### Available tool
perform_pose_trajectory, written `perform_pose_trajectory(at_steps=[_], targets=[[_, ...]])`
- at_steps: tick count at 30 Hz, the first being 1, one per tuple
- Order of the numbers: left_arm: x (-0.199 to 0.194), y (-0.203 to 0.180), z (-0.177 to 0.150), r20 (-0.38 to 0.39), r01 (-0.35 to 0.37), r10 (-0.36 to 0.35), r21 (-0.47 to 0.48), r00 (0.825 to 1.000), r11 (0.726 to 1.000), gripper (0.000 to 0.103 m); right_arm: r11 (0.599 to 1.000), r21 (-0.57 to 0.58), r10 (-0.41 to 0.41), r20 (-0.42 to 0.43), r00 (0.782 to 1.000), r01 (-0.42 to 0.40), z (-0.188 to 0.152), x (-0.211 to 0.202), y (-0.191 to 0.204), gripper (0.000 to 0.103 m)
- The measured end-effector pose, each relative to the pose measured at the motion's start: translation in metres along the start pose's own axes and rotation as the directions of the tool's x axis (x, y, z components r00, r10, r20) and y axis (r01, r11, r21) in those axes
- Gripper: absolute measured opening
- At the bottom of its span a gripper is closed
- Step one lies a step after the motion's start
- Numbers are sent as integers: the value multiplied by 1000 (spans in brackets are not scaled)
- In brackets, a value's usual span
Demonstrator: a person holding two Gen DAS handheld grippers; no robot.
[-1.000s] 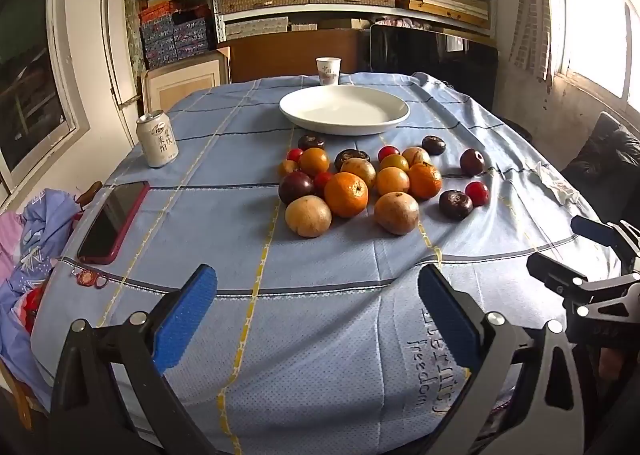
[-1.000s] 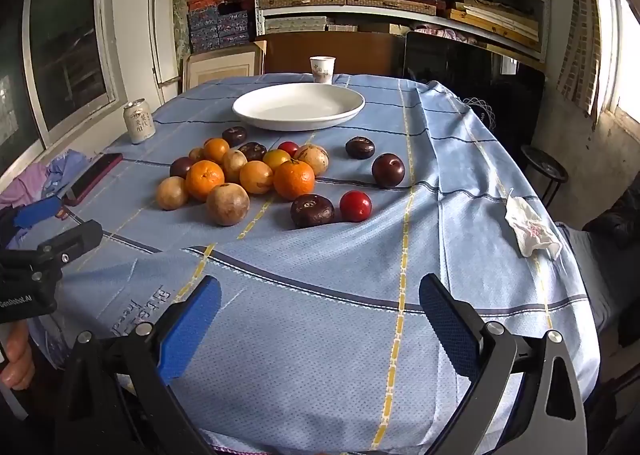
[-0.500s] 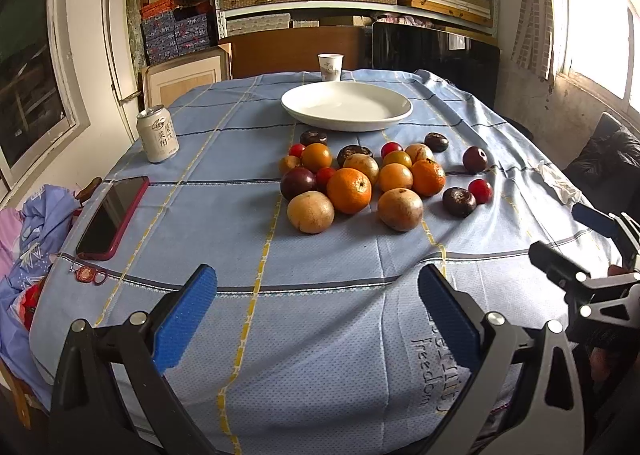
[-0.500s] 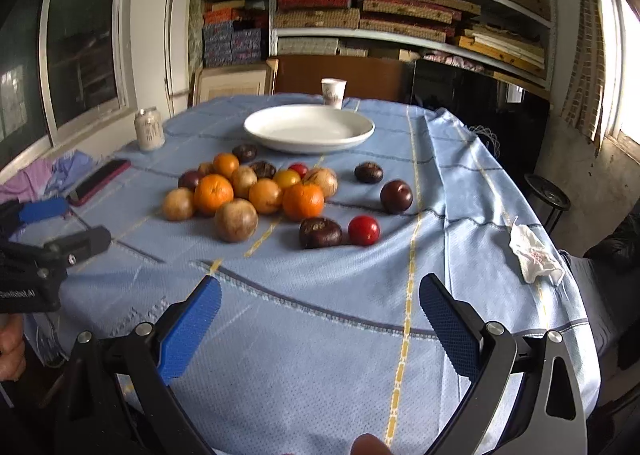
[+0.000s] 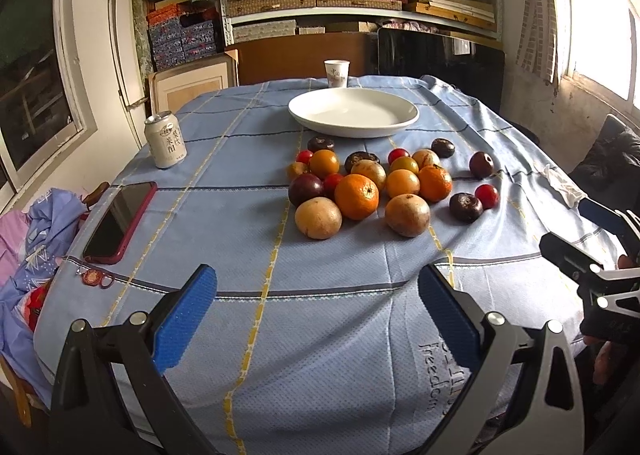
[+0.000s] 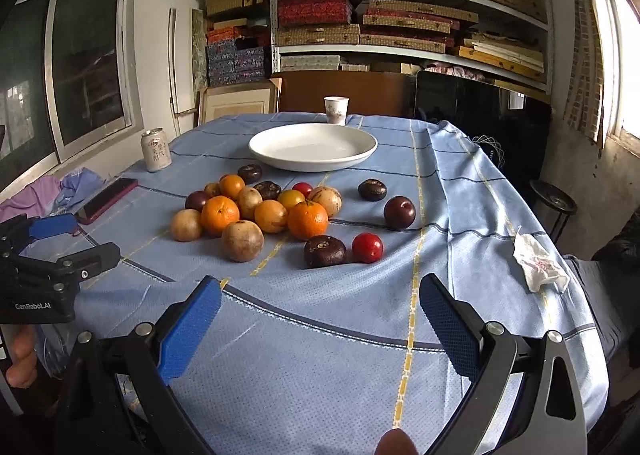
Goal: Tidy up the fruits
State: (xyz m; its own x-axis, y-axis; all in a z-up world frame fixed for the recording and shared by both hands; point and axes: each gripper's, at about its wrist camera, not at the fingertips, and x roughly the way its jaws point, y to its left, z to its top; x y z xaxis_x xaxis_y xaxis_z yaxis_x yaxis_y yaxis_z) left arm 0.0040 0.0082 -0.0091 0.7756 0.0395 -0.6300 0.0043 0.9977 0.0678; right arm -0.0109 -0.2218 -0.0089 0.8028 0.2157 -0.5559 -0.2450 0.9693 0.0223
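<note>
A pile of fruit lies mid-table on a blue cloth: oranges point(image 5: 356, 196) point(image 6: 307, 220), tan round fruits point(image 5: 318, 217) point(image 6: 242, 240), dark purple ones point(image 5: 465, 207) point(image 6: 324, 251) and small red ones point(image 5: 489, 195) point(image 6: 367, 247). Behind the pile stands a wide white plate point(image 5: 353, 128) point(image 6: 280, 163), with nothing in it. My left gripper point(image 5: 316, 319) hovers open over the near table edge, well short of the fruit. To its right, my right gripper point(image 6: 318, 321) is open too, its blue pads point(image 6: 188, 335) bare. Each gripper shows at the other view's edge.
A drink can point(image 5: 165, 139) and a red-cased phone point(image 5: 120, 219) lie at the left, a keyring point(image 5: 95, 278) near the phone. A paper cup point(image 5: 336, 73) stands beyond the plate. A crumpled tissue point(image 6: 538, 263) rests on the right. Shelves of boxes fill the back wall.
Both views have tilted upward, so the fruit and plate sit lower in frame and more of the shelves show. Both grippers stay open and empty.
</note>
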Motion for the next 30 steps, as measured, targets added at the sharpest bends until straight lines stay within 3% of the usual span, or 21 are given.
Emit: perform_pose_trajectory(at_steps=[12,23,30], targets=[[-10,-3,1,59,-4,4,6,998,1000,99,1000,-17,-17,7,1000,17,3,-2,0,99],[-8,-4,1,35,13,-14,8,999,1000,99,1000,-19,-15,4,1000,15,1,-2,1,99],[4,0,0,-39,35,-36,-20,999,999,99,999,-17,-37,-8,999,36,1,0,1,99]])
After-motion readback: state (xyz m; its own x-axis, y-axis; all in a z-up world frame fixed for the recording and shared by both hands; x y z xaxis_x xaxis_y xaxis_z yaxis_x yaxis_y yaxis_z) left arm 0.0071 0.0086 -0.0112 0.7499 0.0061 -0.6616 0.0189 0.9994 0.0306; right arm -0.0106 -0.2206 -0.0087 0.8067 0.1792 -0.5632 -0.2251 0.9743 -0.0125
